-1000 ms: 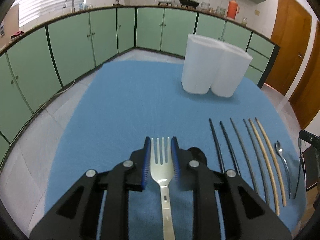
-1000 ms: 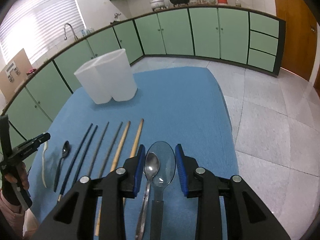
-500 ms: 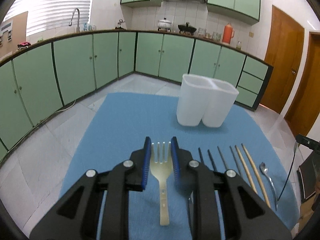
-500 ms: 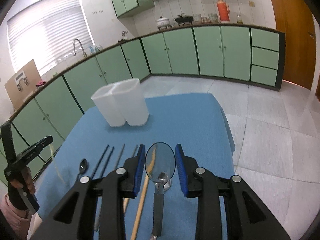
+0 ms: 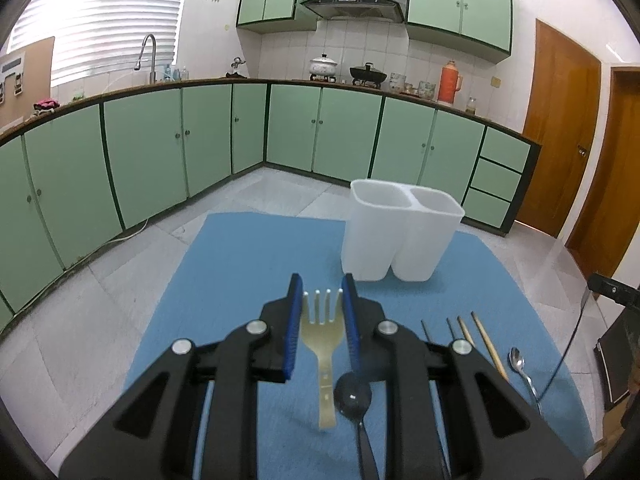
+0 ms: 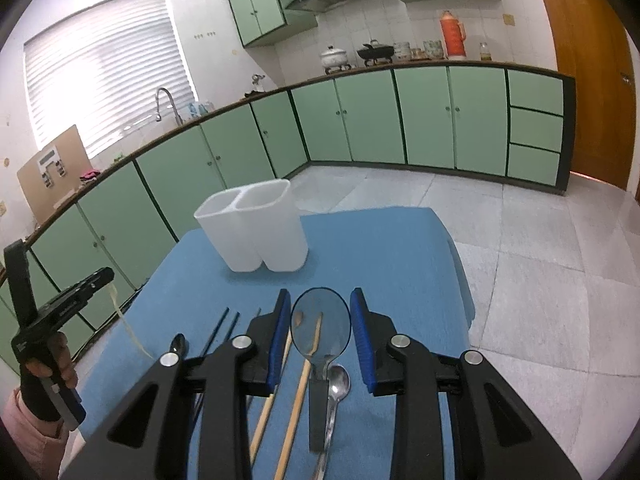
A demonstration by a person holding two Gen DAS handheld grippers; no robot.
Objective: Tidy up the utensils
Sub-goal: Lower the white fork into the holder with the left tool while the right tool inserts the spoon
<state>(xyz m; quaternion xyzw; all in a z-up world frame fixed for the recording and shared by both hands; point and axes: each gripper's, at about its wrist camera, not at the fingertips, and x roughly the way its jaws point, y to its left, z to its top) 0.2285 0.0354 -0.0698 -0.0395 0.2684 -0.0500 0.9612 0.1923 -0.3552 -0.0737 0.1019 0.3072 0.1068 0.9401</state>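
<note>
Two claws up over the blue mat (image 5: 240,264), each w/ a load; my left gripper (image 5: 320,312) is nearly closed, pads pinching the pale plastic fork (image 5: 323,332) by its head, tines fwd, handle hanging free below; my right gripper (image 6: 320,332) sits a bit wider, blue pads clamped on the clear plastic spoon (image 6: 320,328) at its bowl, dark handle trailing down. Hard to make out: chopsticks (image 6: 298,396) mostly hidden behind my black arms, ends cut off; can't count them. Through the clear bowl the view is smeared. Metal spoon (image 6: 335,392) lies on the mat just under the clear one; a 2nd small spoon (image 5: 518,362) sits at the far right of the row. White two-cup holder (image 5: 400,236) stands upright ahead, well apart from both claws; insides not visible from here. Kitchen cabinets (image 5: 160,152) behind.
</note>
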